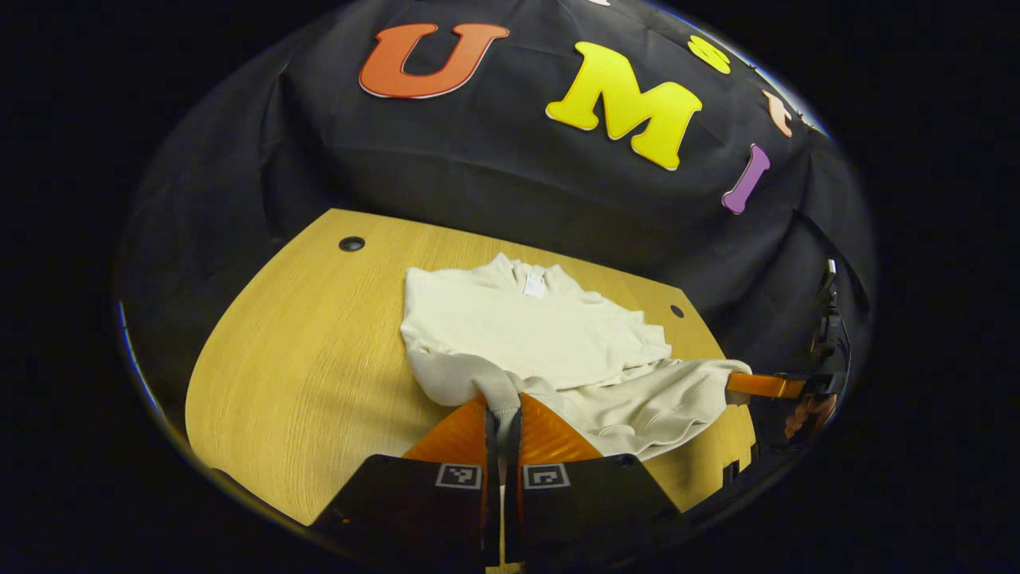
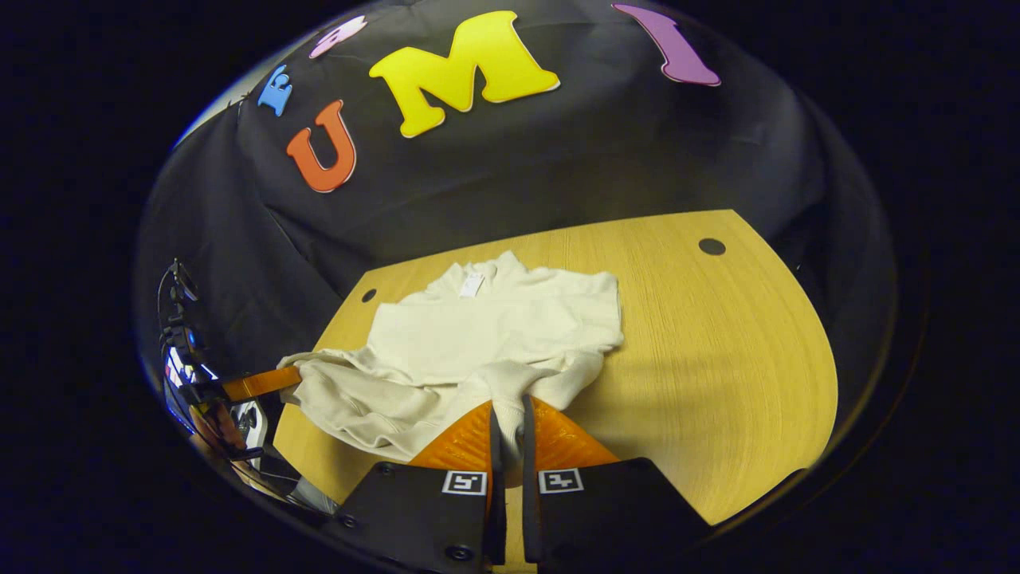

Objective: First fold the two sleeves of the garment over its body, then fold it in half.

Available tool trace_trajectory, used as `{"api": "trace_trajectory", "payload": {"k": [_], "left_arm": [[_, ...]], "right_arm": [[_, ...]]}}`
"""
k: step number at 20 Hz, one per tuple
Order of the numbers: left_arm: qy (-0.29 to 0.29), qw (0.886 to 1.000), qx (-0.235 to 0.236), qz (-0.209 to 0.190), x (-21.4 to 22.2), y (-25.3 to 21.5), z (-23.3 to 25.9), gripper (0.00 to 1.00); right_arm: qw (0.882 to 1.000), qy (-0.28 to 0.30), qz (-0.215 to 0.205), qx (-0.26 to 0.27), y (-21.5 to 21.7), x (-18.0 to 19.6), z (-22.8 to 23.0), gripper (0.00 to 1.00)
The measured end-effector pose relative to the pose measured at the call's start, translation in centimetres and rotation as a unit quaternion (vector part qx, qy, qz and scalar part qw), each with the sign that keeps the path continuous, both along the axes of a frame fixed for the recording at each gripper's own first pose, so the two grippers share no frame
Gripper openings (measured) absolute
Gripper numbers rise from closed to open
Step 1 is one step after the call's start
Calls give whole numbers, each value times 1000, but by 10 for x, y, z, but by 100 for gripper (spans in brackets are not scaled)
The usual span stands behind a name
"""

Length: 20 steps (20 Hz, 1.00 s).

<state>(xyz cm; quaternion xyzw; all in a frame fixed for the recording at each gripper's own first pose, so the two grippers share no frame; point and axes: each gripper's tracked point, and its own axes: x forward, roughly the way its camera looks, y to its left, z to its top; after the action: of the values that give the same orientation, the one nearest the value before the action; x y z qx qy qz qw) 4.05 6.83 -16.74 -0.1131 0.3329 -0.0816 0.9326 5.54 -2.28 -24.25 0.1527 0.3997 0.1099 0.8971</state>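
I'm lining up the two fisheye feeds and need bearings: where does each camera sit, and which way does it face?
Left gripper view: rides the left tongs, facing the booth wall across the wooden table; its fingers pinch the cream sweatshirt; the right tongs show far right.
Right gripper view: rides the right tongs, facing likewise; the left tongs show far left.
Shared: sweatshirt, table, wall.

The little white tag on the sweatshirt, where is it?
The white tag sits inside the collar at the cream sweatshirt's far edge, toward the black cloth wall, on the wooden table.
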Motion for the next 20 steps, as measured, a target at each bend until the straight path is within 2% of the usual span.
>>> {"api": "trace_trajectory", "payload": {"k": [5,10,15,18,20], "left_arm": [[-34,999,-14,-6,58,3,41,5],[-11,999,-42,5,133,11,49,5],[12,997,-77,13,204,13,5,5],[14,994,-107,31,230,9,-26,5],[10,993,-109,43,250,10,-49,5]], "right_arm": [[999,-40,16,-7,11,64,40,9],[999,-47,9,6,17,154,53,9],[999,-23,-22,9,10,223,-18,9],[999,-21,-28,-7,6,241,-59,9],[999,-14,-43,-5,8,252,-82,9]]}}
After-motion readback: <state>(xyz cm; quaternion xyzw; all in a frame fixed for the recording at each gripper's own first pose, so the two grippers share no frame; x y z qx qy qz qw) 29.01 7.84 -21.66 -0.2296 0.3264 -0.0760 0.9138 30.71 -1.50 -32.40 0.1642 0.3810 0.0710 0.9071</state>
